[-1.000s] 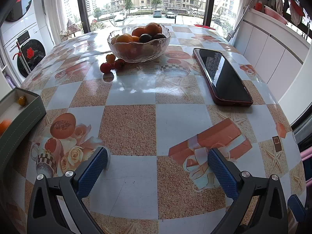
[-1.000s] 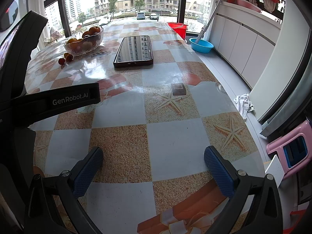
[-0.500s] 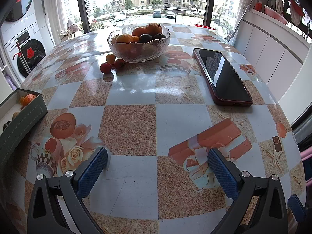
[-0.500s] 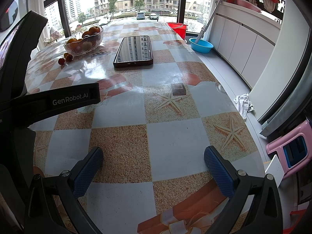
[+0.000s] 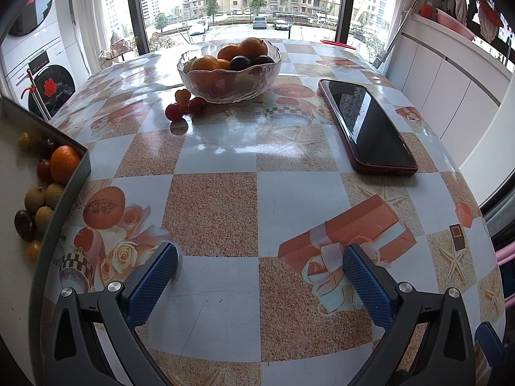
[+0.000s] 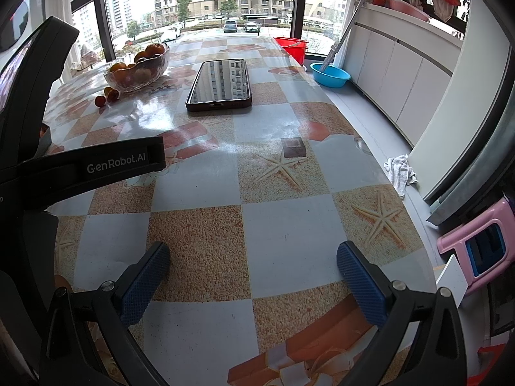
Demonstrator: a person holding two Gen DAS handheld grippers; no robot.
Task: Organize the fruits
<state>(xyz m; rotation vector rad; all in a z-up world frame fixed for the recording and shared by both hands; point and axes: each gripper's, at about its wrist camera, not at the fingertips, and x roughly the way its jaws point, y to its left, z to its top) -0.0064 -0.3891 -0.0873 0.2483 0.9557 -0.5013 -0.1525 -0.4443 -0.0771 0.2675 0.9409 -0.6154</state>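
Fruit tray cut off left

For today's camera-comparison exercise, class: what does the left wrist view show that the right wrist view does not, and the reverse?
Only the left wrist view shows the grey tray at the table's left edge, holding an orange and small fruits. Only the right wrist view shows the blue basin, red bucket, white rag and pink stool on the floor. Both show the glass fruit bowl, three loose small fruits beside it, the phone and an open claw.
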